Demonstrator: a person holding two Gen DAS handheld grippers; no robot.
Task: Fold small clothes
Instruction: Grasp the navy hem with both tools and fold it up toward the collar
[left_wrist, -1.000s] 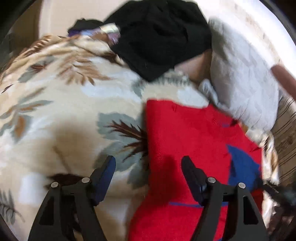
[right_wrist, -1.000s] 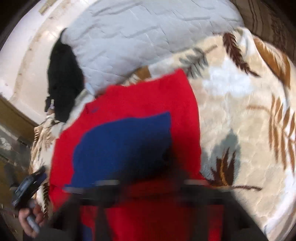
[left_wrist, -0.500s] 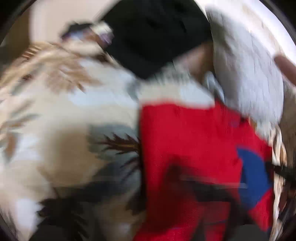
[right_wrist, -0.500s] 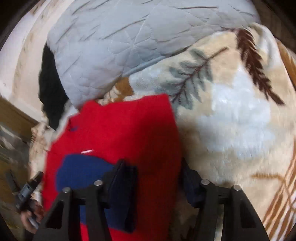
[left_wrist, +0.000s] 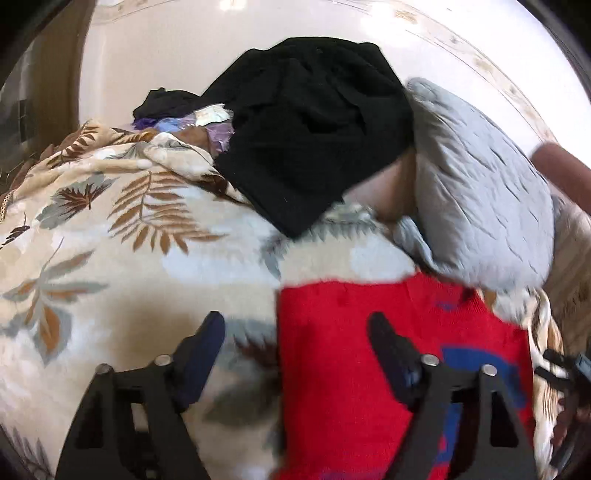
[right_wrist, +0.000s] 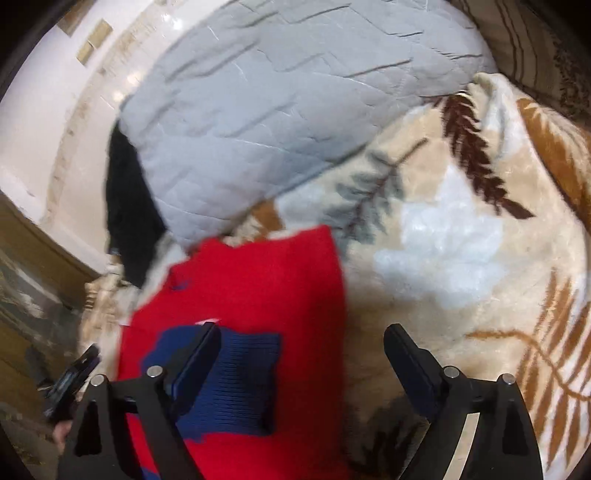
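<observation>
A red knitted sweater (left_wrist: 332, 354) with a blue patch (left_wrist: 476, 365) lies flat on the leaf-patterned blanket (left_wrist: 110, 258). My left gripper (left_wrist: 295, 319) hovers over the sweater's left edge, jaws opening, one finger above the blanket and one above the red knit, nothing pinched. In the right wrist view the sweater (right_wrist: 277, 280) fills the lower left. My right gripper (right_wrist: 303, 329) is over its right edge, jaws opening. Its left finger is above the blue patch (right_wrist: 243, 369) and its right finger above the blanket (right_wrist: 461, 258). It holds nothing.
A black garment (left_wrist: 314, 129) is heaped at the back beside a grey quilted pillow (left_wrist: 480, 206), which is also in the right wrist view (right_wrist: 295, 110). A person's arm (left_wrist: 561, 170) enters from the right. White wall runs behind the bed.
The right gripper has shifted to the right, so the sweater now sits further left in its view, and its jaws stand wider than half a second ago. The left view has tilted up, with the sweater lower in frame.
</observation>
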